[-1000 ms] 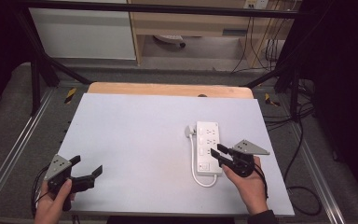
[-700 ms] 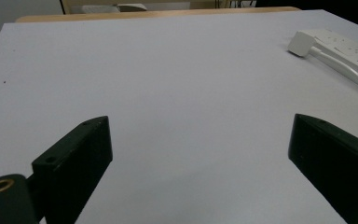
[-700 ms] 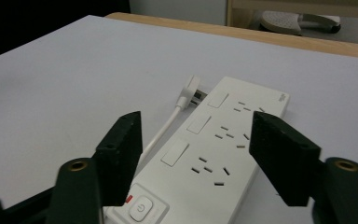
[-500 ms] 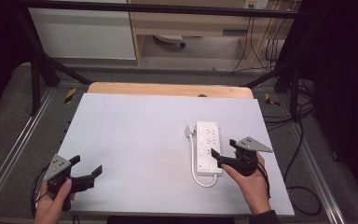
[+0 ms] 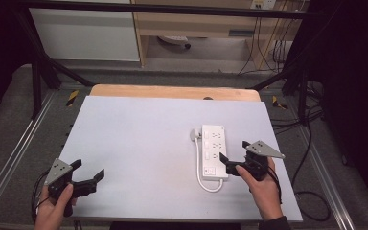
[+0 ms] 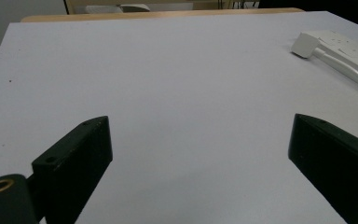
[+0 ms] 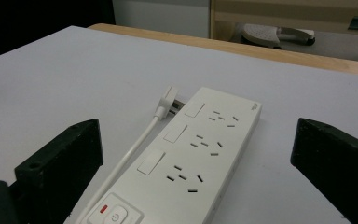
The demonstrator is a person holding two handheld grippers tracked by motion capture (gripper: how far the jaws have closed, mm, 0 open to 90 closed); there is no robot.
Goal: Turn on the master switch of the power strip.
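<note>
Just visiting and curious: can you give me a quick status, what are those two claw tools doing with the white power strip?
Right gripper open, jaws just opened, at power strip, not gripping. Left gripper open, nothing between jaws. Strip flat on table, plug beside it. Nothing in the way.

Bright, even light on the table (image 5: pixel 139 143); dark, slightly soft surroundings.

Past the open claw tips, the pale grey table top (image 5: pixel 139 143) spreads bare, with a strip of wooden edge (image 5: pixel 172 92) along its far side. Beyond that edge, well away from the claws, stands a white cabinet (image 5: pixel 86 33) on the far left and a wooden shelf unit (image 5: pixel 196 24) beside it, a grey object (image 5: pixel 172 42) resting low under it. Black cables (image 5: pixel 311 143) trail over the dark floor to the right of the table. Metal frame rails (image 5: pixel 9 158) run along both sides.
</note>
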